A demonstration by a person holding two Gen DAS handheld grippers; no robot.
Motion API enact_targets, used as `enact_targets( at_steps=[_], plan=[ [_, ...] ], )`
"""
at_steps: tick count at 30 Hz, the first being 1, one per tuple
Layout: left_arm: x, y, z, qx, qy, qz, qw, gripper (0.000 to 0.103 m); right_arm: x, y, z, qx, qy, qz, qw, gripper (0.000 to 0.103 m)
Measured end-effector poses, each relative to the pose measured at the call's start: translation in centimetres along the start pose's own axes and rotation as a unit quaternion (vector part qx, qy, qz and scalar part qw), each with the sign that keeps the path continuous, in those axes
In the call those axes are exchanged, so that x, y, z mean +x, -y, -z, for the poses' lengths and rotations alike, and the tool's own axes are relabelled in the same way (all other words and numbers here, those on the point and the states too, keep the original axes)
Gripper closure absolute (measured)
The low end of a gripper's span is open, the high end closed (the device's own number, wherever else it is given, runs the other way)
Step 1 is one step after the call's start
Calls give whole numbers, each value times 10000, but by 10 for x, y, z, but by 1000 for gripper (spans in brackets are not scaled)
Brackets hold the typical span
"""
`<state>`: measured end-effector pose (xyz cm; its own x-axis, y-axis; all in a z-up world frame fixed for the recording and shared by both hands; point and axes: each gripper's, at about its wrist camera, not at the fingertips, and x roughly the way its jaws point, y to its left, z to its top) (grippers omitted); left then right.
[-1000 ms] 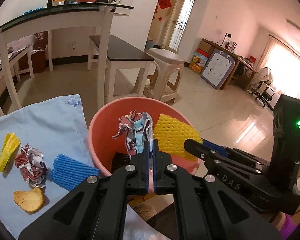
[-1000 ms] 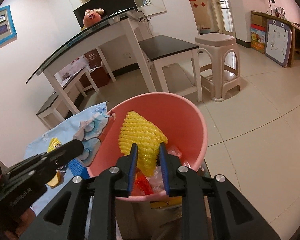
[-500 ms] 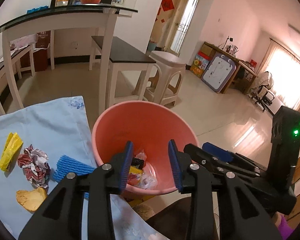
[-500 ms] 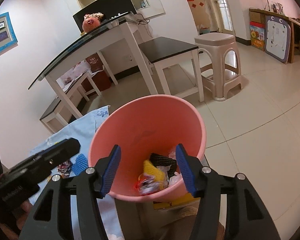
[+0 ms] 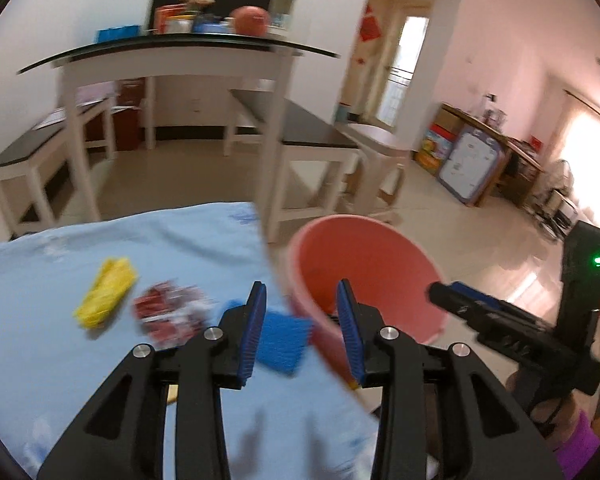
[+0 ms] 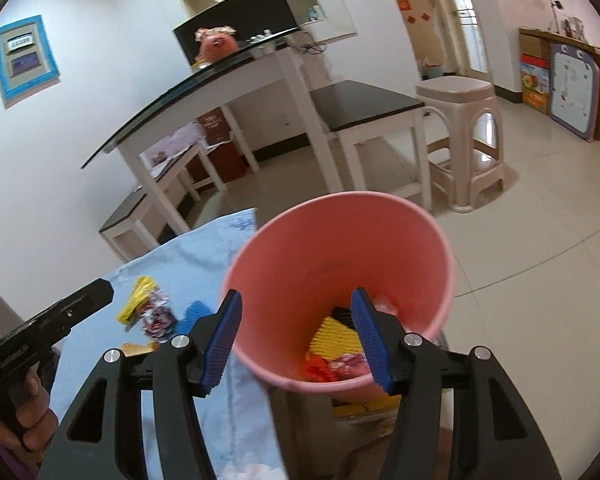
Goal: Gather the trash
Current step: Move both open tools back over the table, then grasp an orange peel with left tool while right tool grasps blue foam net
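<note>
Pink bucket holds yellow foam net; both grippers' fingers released, empty.

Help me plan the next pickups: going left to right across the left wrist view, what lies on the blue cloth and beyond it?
yellow wrapper → crumpled red and white paper → blue foam net → pink bucket → right gripper

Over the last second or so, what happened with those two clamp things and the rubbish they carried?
Both let go: the left gripper dropped its crumpled paper and the right gripper its yellow foam net into the pink bucket. Both jaws have just been opening and now hold nothing. The left has swung from the bucket toward the blue cloth. The yellow wrapper, crumpled wrapper and blue foam net still lie there.
</note>
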<state>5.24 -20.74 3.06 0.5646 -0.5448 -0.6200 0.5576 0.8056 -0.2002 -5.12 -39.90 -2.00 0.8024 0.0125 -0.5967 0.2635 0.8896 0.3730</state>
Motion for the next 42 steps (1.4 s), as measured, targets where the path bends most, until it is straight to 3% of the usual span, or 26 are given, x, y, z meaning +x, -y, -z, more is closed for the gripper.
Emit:
enact_targets(
  at_steps=[7, 12, 24, 29, 31, 33, 42],
  plan=[
    [-37, -76, 14, -593, 154, -731, 9954, 66, 11, -46, 8, -439, -133, -517, 9976, 47],
    [-42, -108, 32, -957, 1, -918, 9912, 66, 22, -75, 20, -773, -347, -691, 9940, 47],
    [17, -114, 63, -1048, -773, -833, 9880, 66, 49, -97, 36, -1011, -736, -729, 9895, 47],
    [31, -105, 70, -810, -858, -995, 9880, 67, 63, -106, 42, -1175, -948, -746, 9857, 47],
    [32, -101, 71, -679, -825, -1034, 9889, 87, 68, -111, 44, -1273, -1021, -747, 9838, 47],
    [33, -101, 73, -599, -828, -1112, 9885, 97, 76, -119, 47, -1413, -1105, -725, 9811, 47],
    [5, -123, 74, -880, -621, -1220, 9867, 99, 111, -141, 48, -1989, -1288, -343, 9709, 47]
  ],
)
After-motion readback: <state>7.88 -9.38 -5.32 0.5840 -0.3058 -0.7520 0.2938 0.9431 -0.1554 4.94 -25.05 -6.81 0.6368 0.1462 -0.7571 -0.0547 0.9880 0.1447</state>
